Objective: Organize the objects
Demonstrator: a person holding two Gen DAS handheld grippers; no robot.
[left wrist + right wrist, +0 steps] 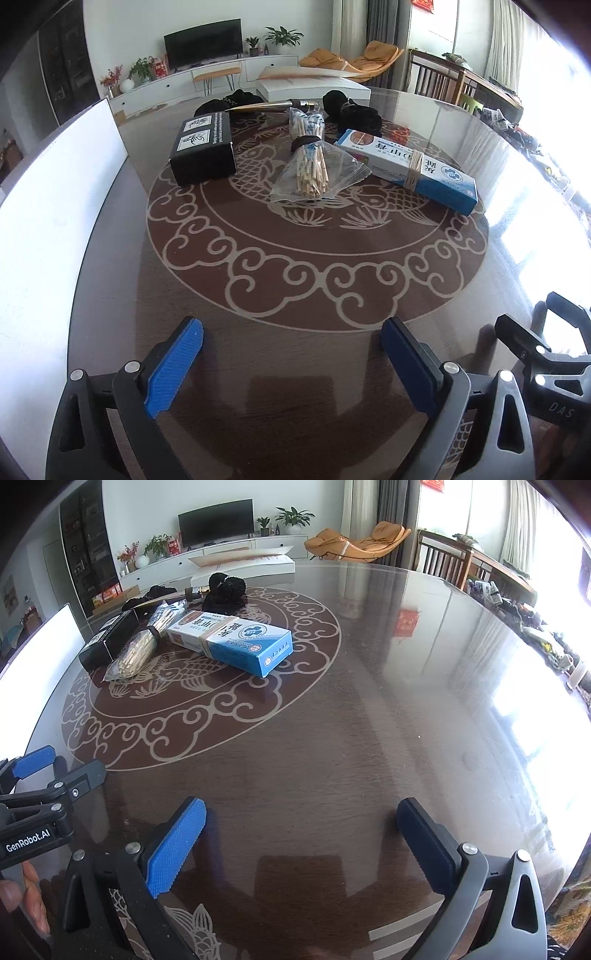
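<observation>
Both idle. Left hand-held gripper [291, 354] has jaws spread wide, nothing between them; right hand-held gripper [301, 834] is the same, hovering low over the near edge of the worktop [369, 720].

All the objects sit clustered at the far side, on the carp pattern:
- black box [203, 151], leftmost, lying flat. Looks like stiff card, probably light. Take it across the short width.
- stick bundle [308, 162] in a clear bag, banded at the middle, just right of the black box. Film is likely slippery and crinkly, sticks can shift. Grip at the band, not the loose bag end.
- blue-and-white carton [406, 166], rubber band around it, right of the bundle. Rigid but would crush under hard squeeze; grip across the narrow faces near the middle.
- black soft items [354, 110] behind, near a gold-tipped pointed tool [273, 107]. Look like fabric, floppy; pinch a fold.

White board [62, 206] stands at the left edge. Nothing picked yet, by the look of it.
</observation>
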